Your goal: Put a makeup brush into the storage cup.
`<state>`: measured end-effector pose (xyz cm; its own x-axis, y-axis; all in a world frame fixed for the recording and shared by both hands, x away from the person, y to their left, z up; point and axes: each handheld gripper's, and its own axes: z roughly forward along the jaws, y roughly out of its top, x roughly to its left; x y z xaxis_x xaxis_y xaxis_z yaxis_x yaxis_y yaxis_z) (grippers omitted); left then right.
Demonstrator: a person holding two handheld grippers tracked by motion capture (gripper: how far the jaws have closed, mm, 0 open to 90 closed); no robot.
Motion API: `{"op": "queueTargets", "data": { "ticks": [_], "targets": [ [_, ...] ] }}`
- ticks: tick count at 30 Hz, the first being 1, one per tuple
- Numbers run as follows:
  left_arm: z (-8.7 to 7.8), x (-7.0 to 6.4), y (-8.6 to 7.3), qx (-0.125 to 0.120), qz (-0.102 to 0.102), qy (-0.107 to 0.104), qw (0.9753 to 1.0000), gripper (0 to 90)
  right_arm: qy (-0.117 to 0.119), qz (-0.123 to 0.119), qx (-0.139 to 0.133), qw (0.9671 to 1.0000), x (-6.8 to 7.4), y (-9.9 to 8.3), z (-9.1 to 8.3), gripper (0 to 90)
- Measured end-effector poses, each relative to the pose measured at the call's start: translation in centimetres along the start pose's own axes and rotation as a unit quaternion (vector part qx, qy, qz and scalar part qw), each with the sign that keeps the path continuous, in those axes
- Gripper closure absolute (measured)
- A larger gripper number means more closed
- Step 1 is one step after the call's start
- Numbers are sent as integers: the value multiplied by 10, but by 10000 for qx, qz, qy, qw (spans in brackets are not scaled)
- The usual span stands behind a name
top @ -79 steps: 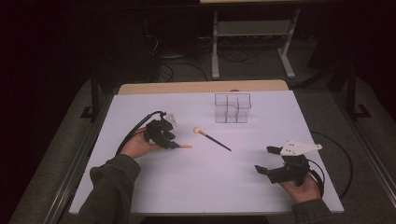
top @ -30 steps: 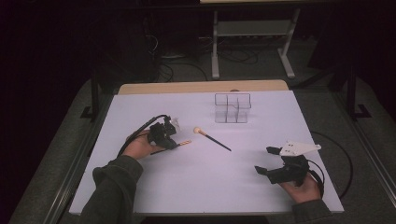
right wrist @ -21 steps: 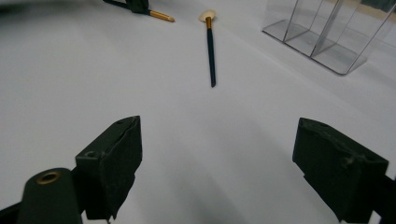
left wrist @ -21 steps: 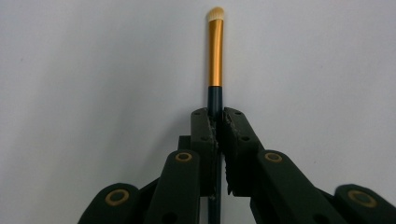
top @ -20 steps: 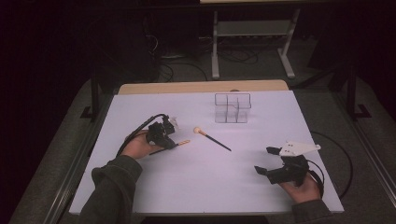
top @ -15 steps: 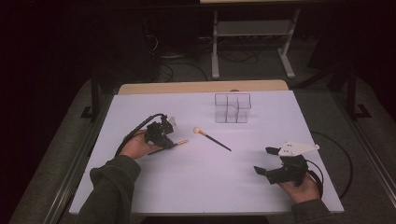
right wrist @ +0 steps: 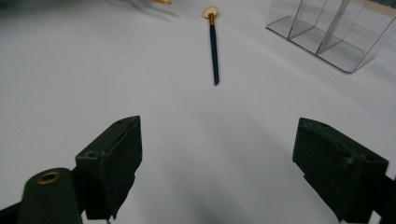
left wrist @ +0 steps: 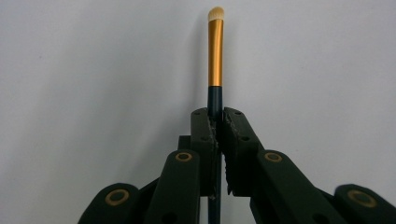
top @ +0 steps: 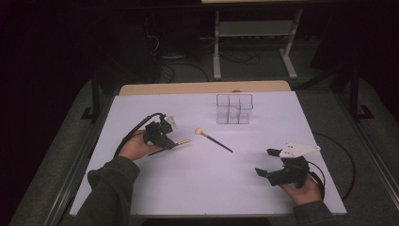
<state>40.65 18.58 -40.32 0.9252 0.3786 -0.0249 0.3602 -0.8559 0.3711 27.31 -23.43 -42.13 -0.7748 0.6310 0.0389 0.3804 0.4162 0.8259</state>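
My left gripper (top: 163, 141) (left wrist: 216, 122) is shut on the dark handle of a small makeup brush (left wrist: 215, 51) with a gold ferrule and a pale tip; that brush (top: 181, 142) points right, low over the white table (top: 202, 188). A second, larger brush (top: 214, 140) (right wrist: 213, 42) with a round cream head and dark handle lies loose mid-table. Behind it stands a clear acrylic organizer (top: 234, 108) (right wrist: 329, 32) with several compartments. My right gripper (top: 267, 163) (right wrist: 217, 161) rests at the table's right front, wide open with nothing between its jaws.
A wooden strip (top: 202, 87) borders the table's far edge. Beyond it are a metal stand (top: 254, 33) and cables on a dark floor. A black cable (top: 339, 162) loops off the right side of the table.
My left gripper has shifted slightly while keeping hold of the small brush. The right gripper and the loose brush have stayed in place.
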Motion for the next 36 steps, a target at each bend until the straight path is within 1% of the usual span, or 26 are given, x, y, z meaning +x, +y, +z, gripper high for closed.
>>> {"op": "queueTargets", "data": {
  "ticks": [2,7,11,17,18,19,24,25,27,29,33,34,36],
  "targets": [
    [-2,-1,0,-53,-25,-25,10000,833,5,5,-1,10000,0,0,0,152],
    [-7,-2,-1,-59,3,-65,10000,833,13,9,9,10000,1,0,0,152],
    [-12,-4,-1,-191,-9,-105,9998,833,17,-1,17,10000,1,0,1,152],
    [-17,-4,-3,-255,-11,-138,9996,833,21,1,18,10000,1,0,1,152],
    [-19,-5,-3,-328,-44,-162,9993,833,22,-5,17,10000,1,0,1,152],
    [-19,-5,-3,-328,-44,-162,9993,833,22,-5,17,10000,1,0,1,152],
    [-24,-7,-4,-387,-23,-170,9991,833,25,-8,31,10000,2,0,2,152],
    [-25,-8,-4,-404,12,-179,9990,833,24,-4,31,10000,2,0,2,152],
    [-25,-10,-4,-419,-1,-180,9990,833,26,-9,31,10000,2,0,2,152],
    [-27,-11,-4,-420,45,-190,9989,833,39,15,56,10000,2,1,2,152],
    [-29,-13,-3,-459,85,-199,9987,833,50,-16,49,10000,2,1,2,152],
    [-31,-14,-3,-478,115,-203,9986,833,53,-19,45,10000,2,1,2,152],
    [-32,-16,-3,-536,112,-222,9983,833,59,-18,42,10000,3,1,2,152]
  ]
}}
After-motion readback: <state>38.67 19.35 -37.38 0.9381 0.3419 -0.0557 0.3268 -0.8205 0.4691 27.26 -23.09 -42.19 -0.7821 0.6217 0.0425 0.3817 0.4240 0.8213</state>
